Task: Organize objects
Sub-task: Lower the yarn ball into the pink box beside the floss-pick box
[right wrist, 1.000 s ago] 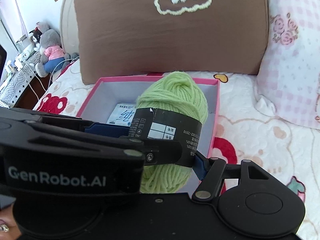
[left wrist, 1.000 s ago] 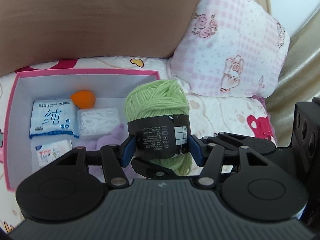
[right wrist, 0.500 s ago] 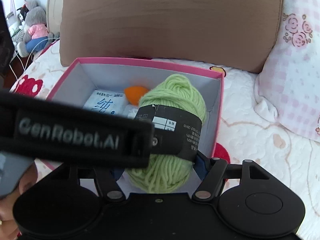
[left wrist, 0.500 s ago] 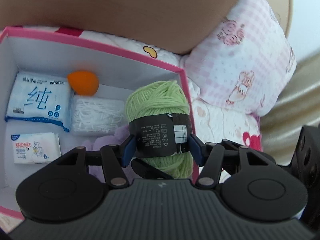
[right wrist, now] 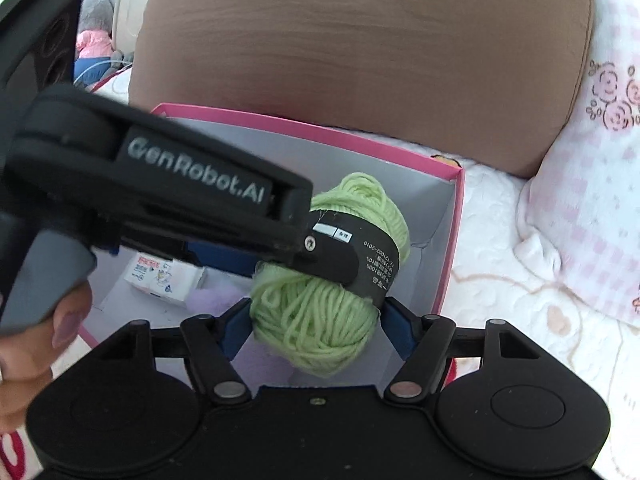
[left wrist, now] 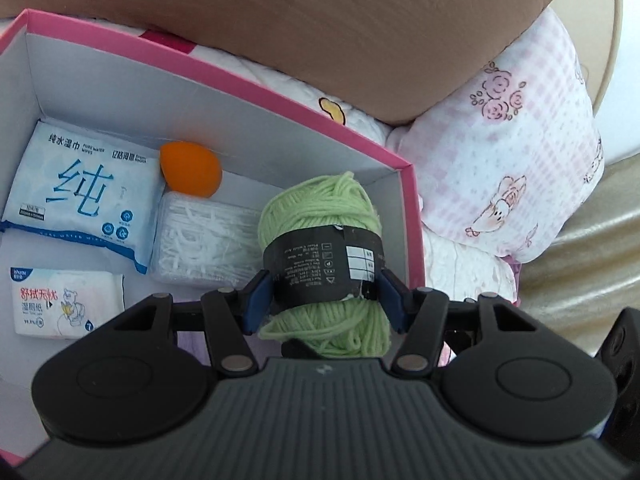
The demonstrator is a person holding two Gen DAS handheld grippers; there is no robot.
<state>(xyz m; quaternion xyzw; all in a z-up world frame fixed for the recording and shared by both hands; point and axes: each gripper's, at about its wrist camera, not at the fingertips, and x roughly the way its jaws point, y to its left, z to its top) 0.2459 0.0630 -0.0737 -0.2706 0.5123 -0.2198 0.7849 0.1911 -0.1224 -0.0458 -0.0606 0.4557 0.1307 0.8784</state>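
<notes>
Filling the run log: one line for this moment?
left tool: shut on yarn | right tool: around yarn | over box

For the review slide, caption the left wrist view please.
Left gripper clamps a green yarn ball by its black label, over the pink box holding wipes.
</notes>
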